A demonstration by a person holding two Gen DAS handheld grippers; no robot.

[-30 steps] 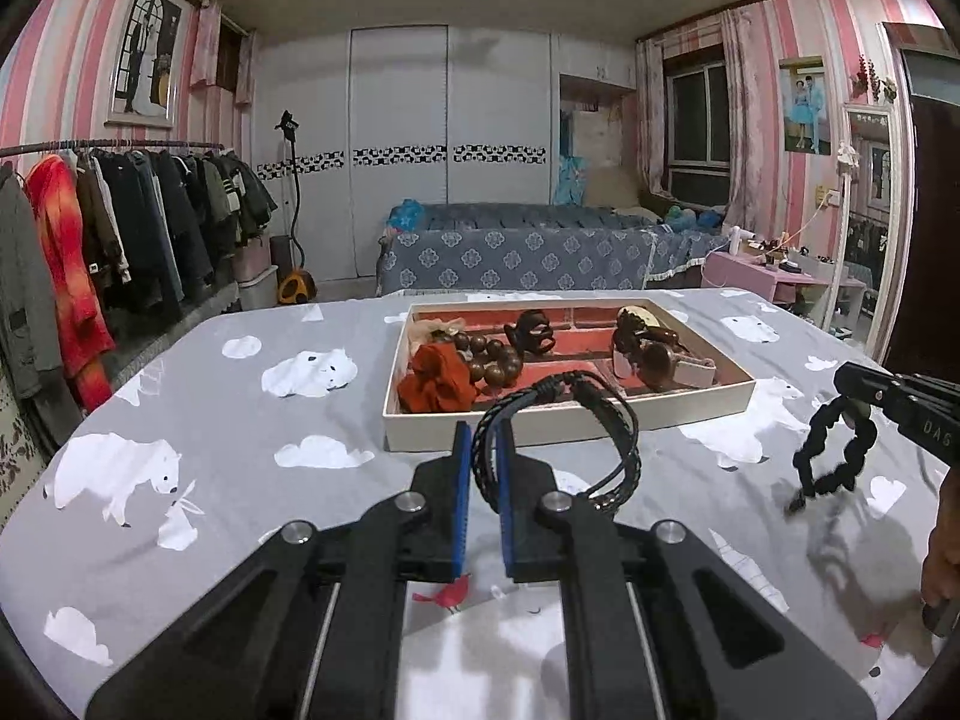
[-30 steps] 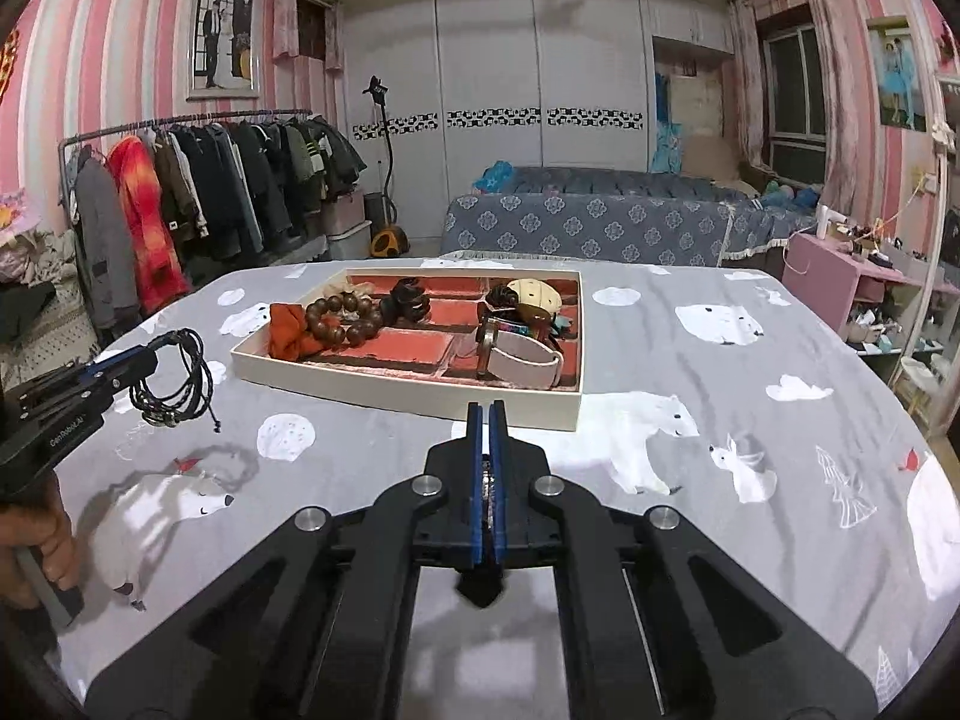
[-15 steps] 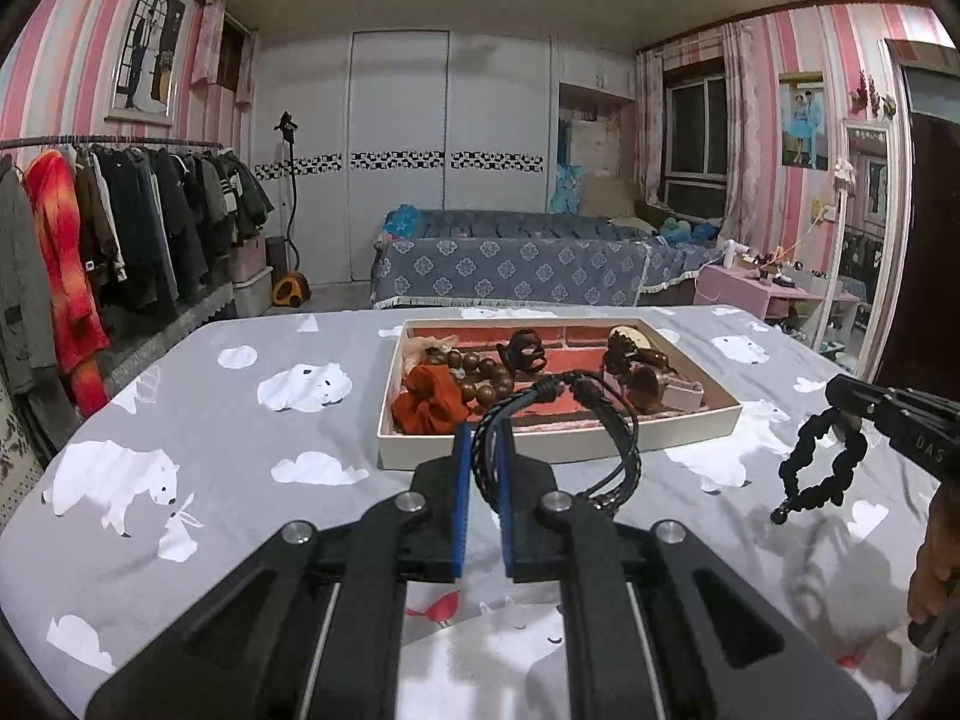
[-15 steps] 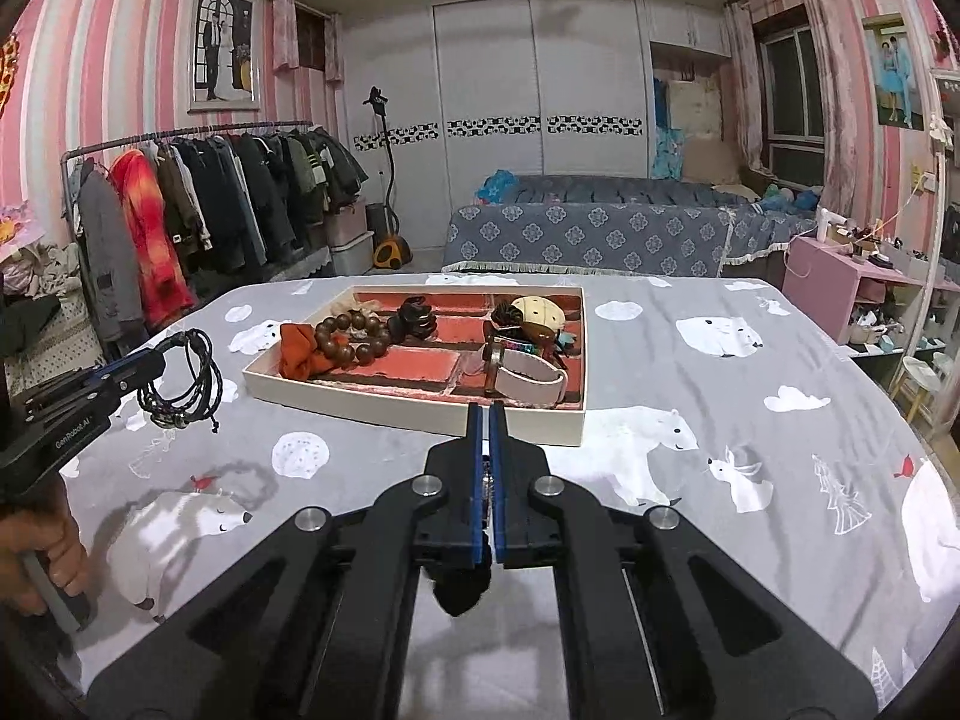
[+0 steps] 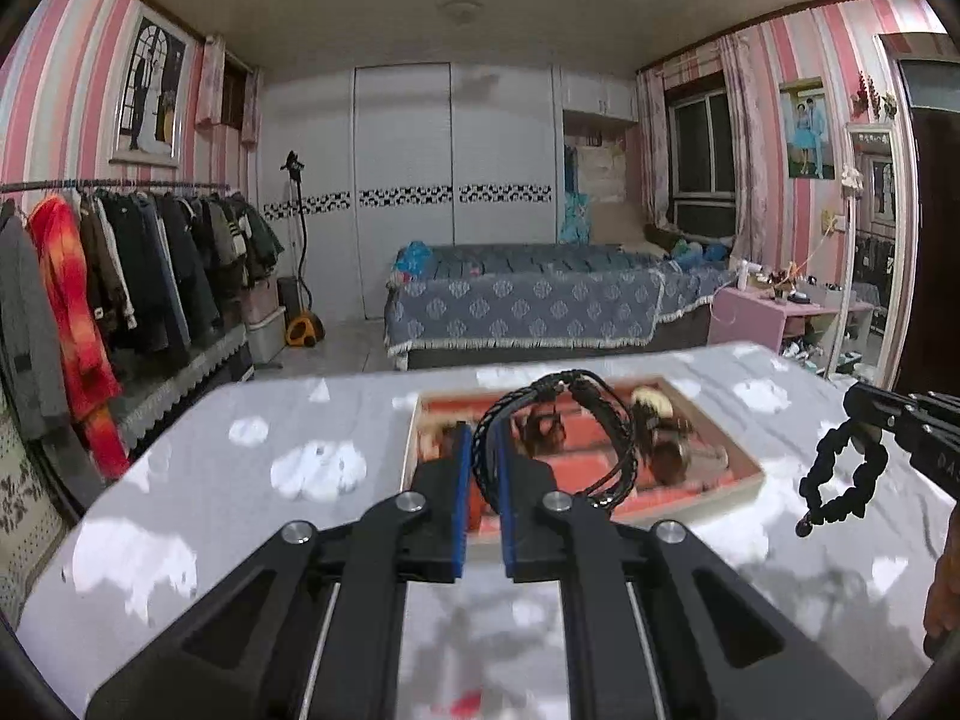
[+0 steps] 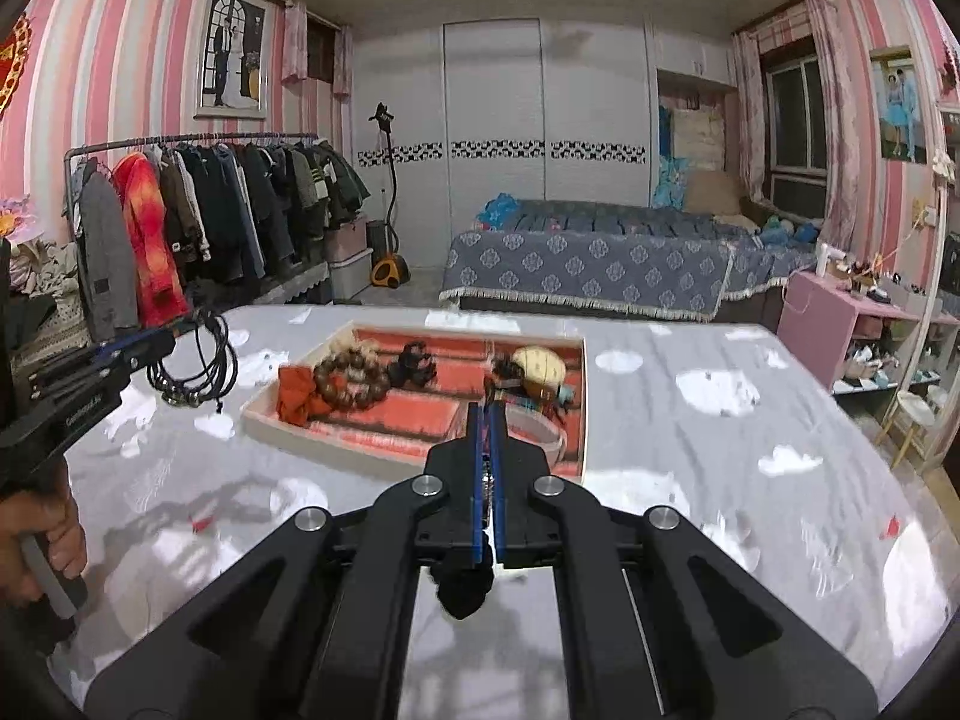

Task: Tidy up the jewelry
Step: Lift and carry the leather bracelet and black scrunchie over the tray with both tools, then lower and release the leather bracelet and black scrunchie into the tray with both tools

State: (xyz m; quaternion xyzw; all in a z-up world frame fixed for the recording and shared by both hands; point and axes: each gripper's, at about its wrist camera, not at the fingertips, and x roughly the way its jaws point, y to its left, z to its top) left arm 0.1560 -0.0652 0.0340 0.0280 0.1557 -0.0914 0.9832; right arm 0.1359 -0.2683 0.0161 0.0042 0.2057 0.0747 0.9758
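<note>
Both bracelets have risen since a second ago: braided cord bracelet (image 5: 558, 432) pinched in the closed left gripper (image 5: 482, 468), black beaded bracelet (image 5: 840, 480) clamped in the right gripper (image 6: 487, 438), both short of the tray (image 6: 264, 414). Carry each over a free compartment before lowering; motion blur hides which are free

- Left gripper (image 5: 482, 456): jaws nearly together, clamped on a black cord bracelet (image 5: 564, 426) that loops up and to the right of the tips; it points slightly downward.
- Right gripper (image 6: 487, 414): jaws pressed together on a black beaded bracelet (image 5: 840, 480), which hangs below the tips; tilted slightly down.
- Left hand (image 6: 42, 534): fingers wrapped round the gripper's handle.
- Right hand (image 5: 942, 594): only an edge shows, below its gripper.
</note>
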